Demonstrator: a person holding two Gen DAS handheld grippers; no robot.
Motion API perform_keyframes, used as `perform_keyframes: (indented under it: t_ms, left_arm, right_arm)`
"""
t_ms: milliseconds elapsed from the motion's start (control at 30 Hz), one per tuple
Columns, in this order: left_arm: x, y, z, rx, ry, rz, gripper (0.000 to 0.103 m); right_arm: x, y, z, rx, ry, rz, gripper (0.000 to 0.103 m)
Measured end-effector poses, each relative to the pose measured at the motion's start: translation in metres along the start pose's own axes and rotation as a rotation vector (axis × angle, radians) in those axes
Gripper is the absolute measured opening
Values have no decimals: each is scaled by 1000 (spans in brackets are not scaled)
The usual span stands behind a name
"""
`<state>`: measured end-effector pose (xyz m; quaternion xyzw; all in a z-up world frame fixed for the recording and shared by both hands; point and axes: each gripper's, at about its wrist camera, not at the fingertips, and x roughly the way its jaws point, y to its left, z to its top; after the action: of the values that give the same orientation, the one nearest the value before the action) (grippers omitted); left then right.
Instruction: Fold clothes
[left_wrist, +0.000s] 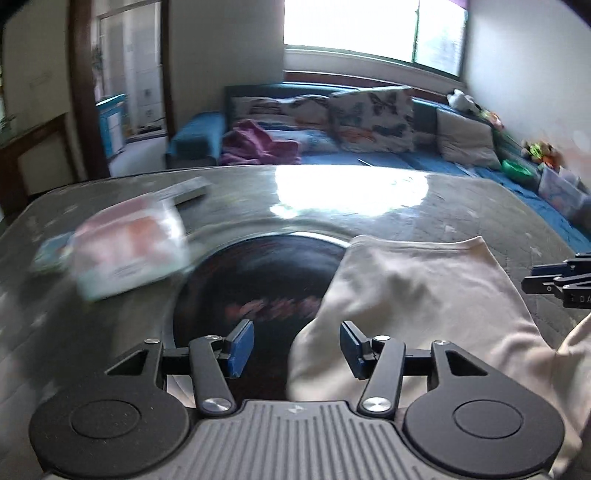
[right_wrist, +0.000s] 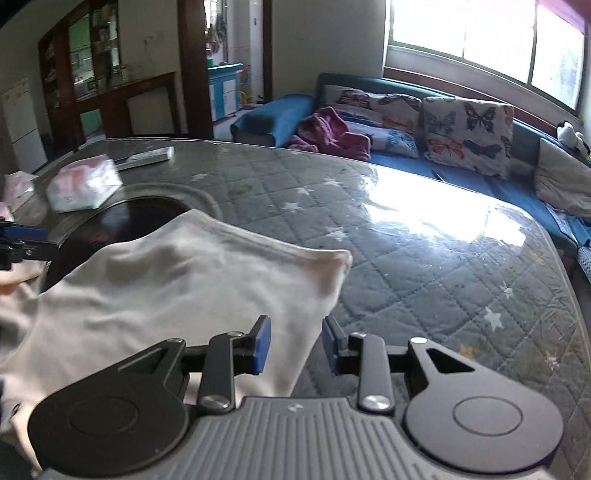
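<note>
A cream-white garment (left_wrist: 424, 291) lies spread on the table, its hem toward the far side. In the left wrist view my left gripper (left_wrist: 297, 349) is open, its blue pads wide apart over the garment's left edge and the dark round inset (left_wrist: 258, 280). The right gripper's black fingers (left_wrist: 554, 282) show at the right edge. In the right wrist view the same garment (right_wrist: 177, 288) fills the lower left, and my right gripper (right_wrist: 295, 345) is open with the cloth's right edge running between its blue pads. The left gripper's blue pad (right_wrist: 22, 232) pokes in at the far left.
The table (right_wrist: 424, 258) carries a grey quilted cover with stars under clear sheeting. A pack of tissues (right_wrist: 83, 184) and a flat remote-like box (right_wrist: 147, 155) lie at its far left. Behind stands a blue sofa (right_wrist: 388, 155) with butterfly cushions and a purple cloth (right_wrist: 332, 133).
</note>
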<state>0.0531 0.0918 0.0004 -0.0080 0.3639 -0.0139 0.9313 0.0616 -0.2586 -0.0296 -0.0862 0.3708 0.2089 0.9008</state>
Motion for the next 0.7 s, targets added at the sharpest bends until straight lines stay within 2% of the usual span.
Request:
perform_keyframes:
  t_ms: [200,367,467,533,600,633,667,700]
  left_arm:
    - [59,-17,20,17,53,12,57]
    - [77,-14,22,-22,90,-22,57]
    - [86,-11,23,-43,105,-45,54]
    - [86,-11,24,-42,100,-69,43]
    - [87,-11,25,-51,93,-94,21]
    - [87,-11,26,-57,90,-107,18]
    - [87,-11,26,-63,86,-119,9]
    - [86,-11,27,-67,80,-131,6]
  right_arm:
    - [23,-20,7,58,8,-17,31]
    - [35,-27,10,60,17,-27,32]
    - [41,-28,12,63,15,-26,32]
    - [44,-30,15,70,13,-23,32]
    - [46,-32,17,78,8,-24,34]
    - [47,-33,18,82,6,-24,35]
    - [48,-33,19,83,4,-24,36]
    - [48,-33,20,83,3,-24,36]
